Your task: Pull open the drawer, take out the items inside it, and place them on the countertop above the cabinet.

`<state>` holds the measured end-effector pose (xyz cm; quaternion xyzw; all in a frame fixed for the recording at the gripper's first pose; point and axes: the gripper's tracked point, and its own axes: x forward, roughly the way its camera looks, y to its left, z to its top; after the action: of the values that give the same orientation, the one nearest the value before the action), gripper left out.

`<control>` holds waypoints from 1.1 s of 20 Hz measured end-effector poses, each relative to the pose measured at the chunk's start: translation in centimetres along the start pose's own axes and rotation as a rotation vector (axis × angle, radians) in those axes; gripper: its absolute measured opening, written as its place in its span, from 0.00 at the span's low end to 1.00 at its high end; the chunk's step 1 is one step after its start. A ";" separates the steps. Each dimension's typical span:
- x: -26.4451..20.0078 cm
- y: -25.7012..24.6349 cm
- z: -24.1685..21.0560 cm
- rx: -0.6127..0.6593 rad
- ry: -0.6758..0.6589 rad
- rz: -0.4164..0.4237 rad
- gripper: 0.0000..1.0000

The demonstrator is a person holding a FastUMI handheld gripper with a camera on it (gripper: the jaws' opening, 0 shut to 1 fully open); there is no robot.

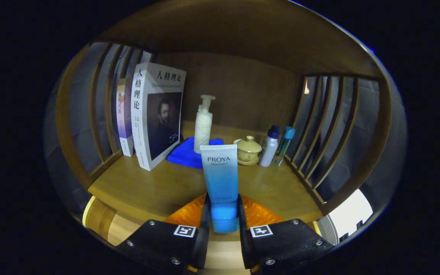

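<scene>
The gripper [224,219] clamps a blue cosmetic tube [220,179] by its cap end, upright above the wooden countertop [147,191]. Beyond stand a white pump bottle [203,128] on a blue cloth [185,156], books [157,114], a lidded cup [248,149] and two small bottles [275,145].

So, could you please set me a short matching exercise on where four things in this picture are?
Things:
1. blue tube
2. pump bottle
3. lidded cup
4. large book

Places:
A. standing on the blue cloth
B. beside the white bottle
C. clamped in the hand-held gripper
D. upright by the slatted side

Pairs: 1-C, 2-A, 3-B, 4-D
</scene>
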<state>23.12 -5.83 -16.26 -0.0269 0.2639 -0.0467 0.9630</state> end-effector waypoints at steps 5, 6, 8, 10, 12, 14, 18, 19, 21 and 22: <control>2.8 0.6 -1.4 -0.040 0.053 0.013 0.38; 3.2 0.6 -2.0 -0.044 0.070 0.015 0.39; 4.0 0.6 -2.5 -0.038 0.077 0.010 0.40; 4.7 0.6 -2.5 -0.021 0.074 0.019 0.41; 5.2 0.5 -2.7 0.002 0.080 0.029 0.42; 5.7 0.3 -3.4 0.005 0.101 0.032 0.44; 6.2 -0.2 -3.0 -0.001 0.076 0.041 0.47; 6.2 -0.2 -2.8 0.000 0.069 0.042 0.49; 5.0 -0.1 -2.2 0.010 0.040 0.059 0.65; 4.1 0.2 -1.7 0.034 0.012 0.076 0.78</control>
<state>25.81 -6.11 -19.82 -0.0001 0.2697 -0.0150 0.9628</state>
